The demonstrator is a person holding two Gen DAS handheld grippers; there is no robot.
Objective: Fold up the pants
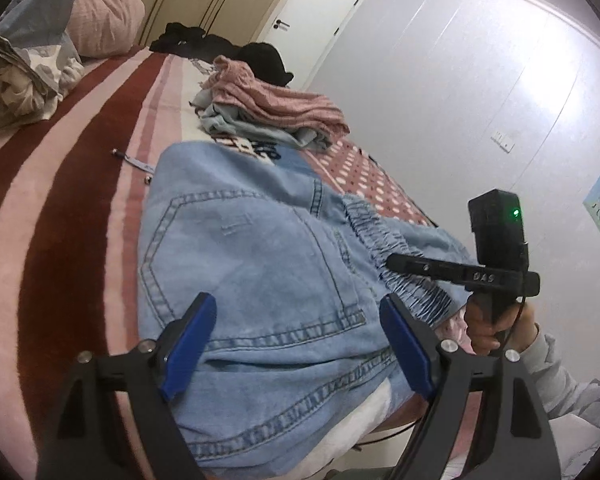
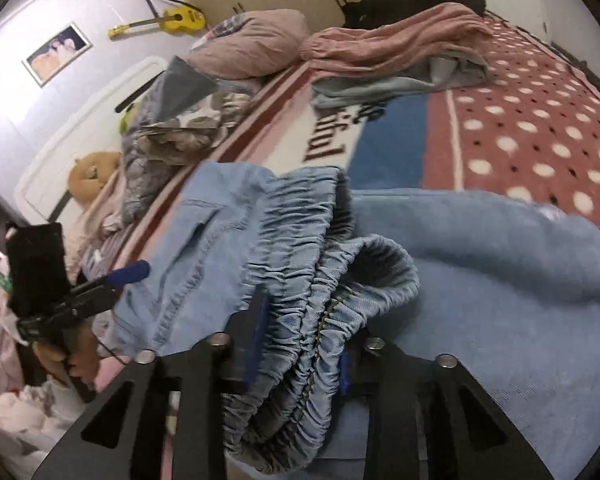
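While the right gripper point(image 2: 300, 344) is clamped on the bunched elastic waistband point(image 2: 320, 280) of the denim pants point(image 1: 260, 272), the left gripper point(image 1: 296, 344) hangs spread wide over the back-pocket side, blue pads point(image 1: 190, 340) either side of the cloth, gripping nothing. Pants lie on the striped blanket point(image 1: 60, 200) at the bed's near edge. Long axis seems to run from the waistband at the right hand away across the bed, legs mostly out of view. Right hand is nearer the waistband; left is nearer the seat and pocket seam. Farther off: a pink and grey clothes pile point(image 1: 276, 108), then pillows point(image 1: 104, 20) and dark garments point(image 1: 260, 60).
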